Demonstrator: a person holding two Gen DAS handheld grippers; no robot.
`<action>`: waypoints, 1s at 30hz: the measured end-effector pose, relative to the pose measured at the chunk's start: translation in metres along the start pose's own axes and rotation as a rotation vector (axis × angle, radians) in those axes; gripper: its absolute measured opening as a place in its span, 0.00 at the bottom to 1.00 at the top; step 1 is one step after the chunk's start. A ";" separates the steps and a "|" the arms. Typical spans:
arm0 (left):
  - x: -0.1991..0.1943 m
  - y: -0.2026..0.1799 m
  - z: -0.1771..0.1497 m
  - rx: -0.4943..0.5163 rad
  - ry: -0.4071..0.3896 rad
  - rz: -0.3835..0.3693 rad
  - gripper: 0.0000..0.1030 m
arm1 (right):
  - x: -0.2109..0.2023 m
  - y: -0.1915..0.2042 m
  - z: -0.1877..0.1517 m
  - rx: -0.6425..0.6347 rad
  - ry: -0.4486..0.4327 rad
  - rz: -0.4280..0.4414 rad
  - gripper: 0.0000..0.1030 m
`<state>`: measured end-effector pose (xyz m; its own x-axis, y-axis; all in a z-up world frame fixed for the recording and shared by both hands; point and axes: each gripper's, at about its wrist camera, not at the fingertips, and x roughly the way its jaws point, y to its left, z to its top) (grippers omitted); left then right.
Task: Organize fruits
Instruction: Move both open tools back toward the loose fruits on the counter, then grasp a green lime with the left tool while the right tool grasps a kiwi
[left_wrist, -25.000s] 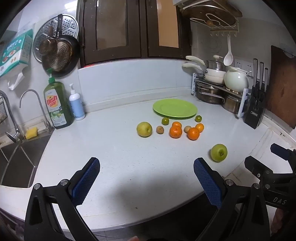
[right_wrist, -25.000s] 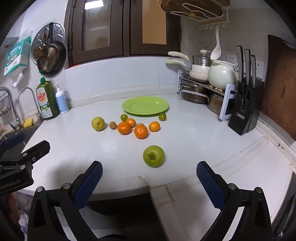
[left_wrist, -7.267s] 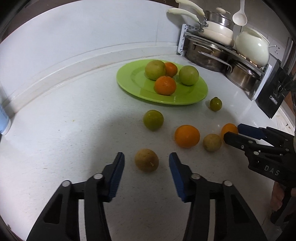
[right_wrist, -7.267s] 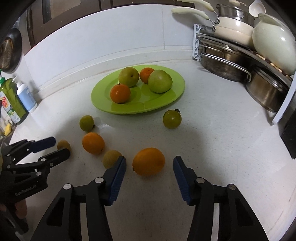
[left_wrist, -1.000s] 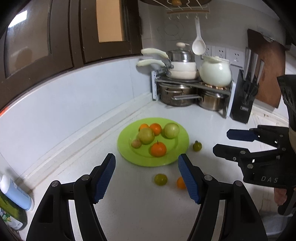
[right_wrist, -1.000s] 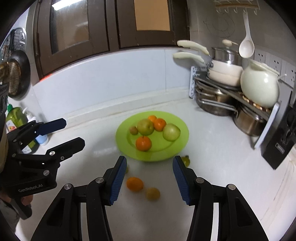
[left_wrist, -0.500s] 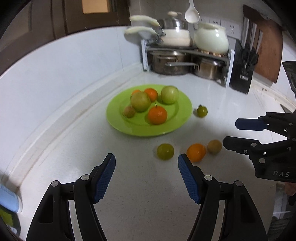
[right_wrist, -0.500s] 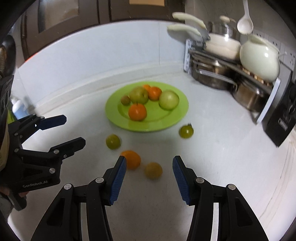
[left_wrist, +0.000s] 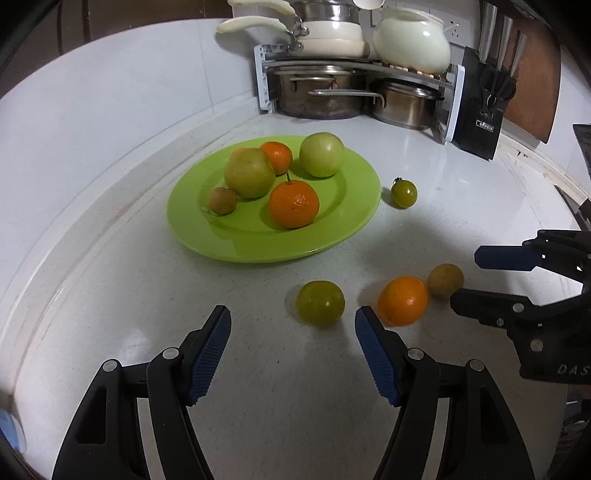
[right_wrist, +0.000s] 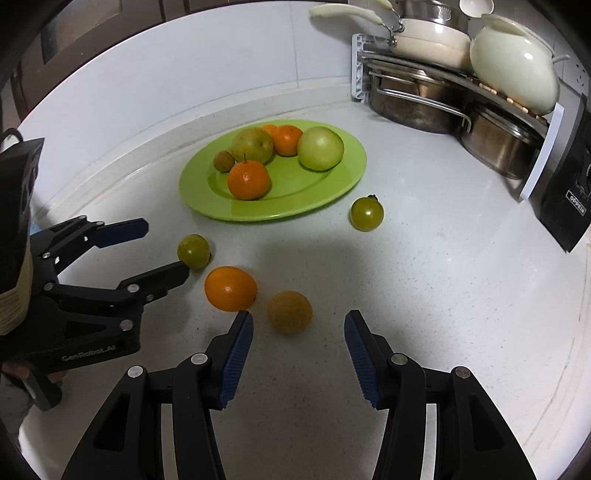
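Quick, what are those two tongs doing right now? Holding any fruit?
Left tongs: open, holding nothing.
Right tongs: open, holding nothing.

Finding the plate (left_wrist: 332, 236) sitting upper centre of the left wrist frame, carrying a cluster of fruit (left_wrist: 293, 204), with the pot rack (left_wrist: 266, 85) standing behind it and the knife block (left_wrist: 480, 122) at upper right. Finding a lone fruit (left_wrist: 404, 193) lying just right of the plate. Finding three more lying in a row below it: a small fruit (left_wrist: 320, 303) leftmost, an orange (left_wrist: 403, 301) in the middle, a third fruit (left_wrist: 446, 281) rightmost.
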<state>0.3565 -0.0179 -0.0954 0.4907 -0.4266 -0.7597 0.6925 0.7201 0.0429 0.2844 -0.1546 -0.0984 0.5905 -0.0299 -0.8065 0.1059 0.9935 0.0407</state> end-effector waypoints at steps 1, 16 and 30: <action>0.003 0.000 0.001 0.001 0.005 0.002 0.67 | 0.001 0.000 0.000 -0.002 0.002 0.000 0.51; 0.022 -0.001 0.008 -0.021 0.035 -0.049 0.34 | 0.016 0.001 0.004 -0.012 0.020 0.046 0.35; 0.006 -0.004 0.008 -0.030 0.003 -0.032 0.29 | 0.011 0.003 0.005 -0.023 0.002 0.053 0.29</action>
<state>0.3611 -0.0278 -0.0952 0.4668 -0.4478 -0.7626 0.6914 0.7225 -0.0010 0.2950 -0.1524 -0.1041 0.5935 0.0226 -0.8045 0.0565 0.9960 0.0697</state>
